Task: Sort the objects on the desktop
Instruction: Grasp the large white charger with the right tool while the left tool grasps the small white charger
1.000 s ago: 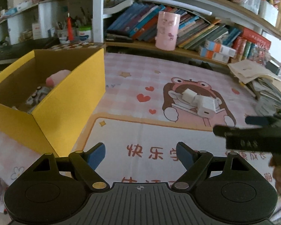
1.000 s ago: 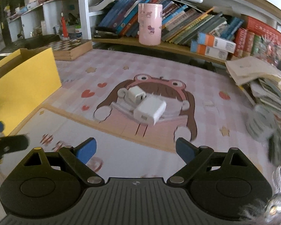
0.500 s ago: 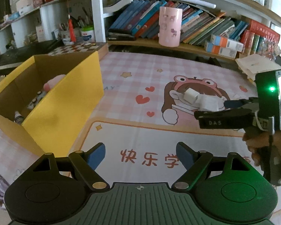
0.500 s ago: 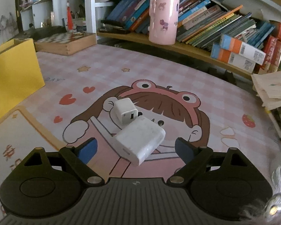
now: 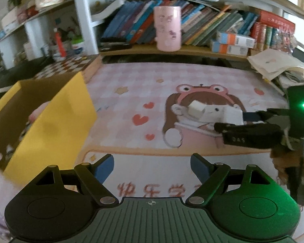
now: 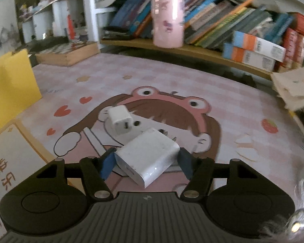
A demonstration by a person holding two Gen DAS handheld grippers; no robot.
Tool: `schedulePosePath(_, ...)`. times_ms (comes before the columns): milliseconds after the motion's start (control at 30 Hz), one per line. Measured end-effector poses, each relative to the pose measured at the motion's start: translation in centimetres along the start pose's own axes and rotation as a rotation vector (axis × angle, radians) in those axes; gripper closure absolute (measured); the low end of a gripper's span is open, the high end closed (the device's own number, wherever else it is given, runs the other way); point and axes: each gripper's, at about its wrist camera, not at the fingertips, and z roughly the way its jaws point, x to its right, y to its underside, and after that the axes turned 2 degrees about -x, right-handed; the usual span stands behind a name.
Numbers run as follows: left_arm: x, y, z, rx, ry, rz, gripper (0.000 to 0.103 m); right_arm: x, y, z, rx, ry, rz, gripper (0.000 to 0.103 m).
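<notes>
The right claw (image 6: 146, 163) lies low over the desk (image 6: 223, 93), pointing toward the shelf (image 6: 192, 49); its blue pads (image 6: 107, 165) flank the big charger (image 6: 147, 156), one at each side, touching or nearly so; whether they truly pinch it I cannot tell; the charger rests tilted on the cartoon mat, with the small charger (image 6: 120, 119) just beyond it, close or touching. In the left view the right claw (image 5: 229, 121) comes in from the right, level with the desk, tips at the big charger (image 5: 231, 114). The left claw (image 5: 152, 168) hovers spread and empty, nearer than the chargers; the yellow box (image 5: 56, 121) stands to its left, open, with items inside; a pink cup (image 5: 167, 31) stands on the shelf.
</notes>
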Motion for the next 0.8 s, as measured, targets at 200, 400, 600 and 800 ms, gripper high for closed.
schedulePosePath(200,2.4,-1.6,2.9,0.026,0.067,0.069,0.018,2.3,1.4,-3.5,0.018,0.050,0.071,0.040)
schedulePosePath(400,4.6,-3.4,6.6,0.037,0.138,0.101,0.018,4.3,2.9,-6.9,0.008,0.095,0.162,0.040)
schedulePosePath(600,6.3,-4.9,10.7,0.043,0.140,0.165,0.018,4.9,4.0,-9.8,0.012,0.116,0.185,0.041)
schedulePosePath(800,6.0,-5.9,12.9,0.042,0.124,0.111,0.025,4.8,5.2,-11.7,0.006,0.118,0.187,0.041)
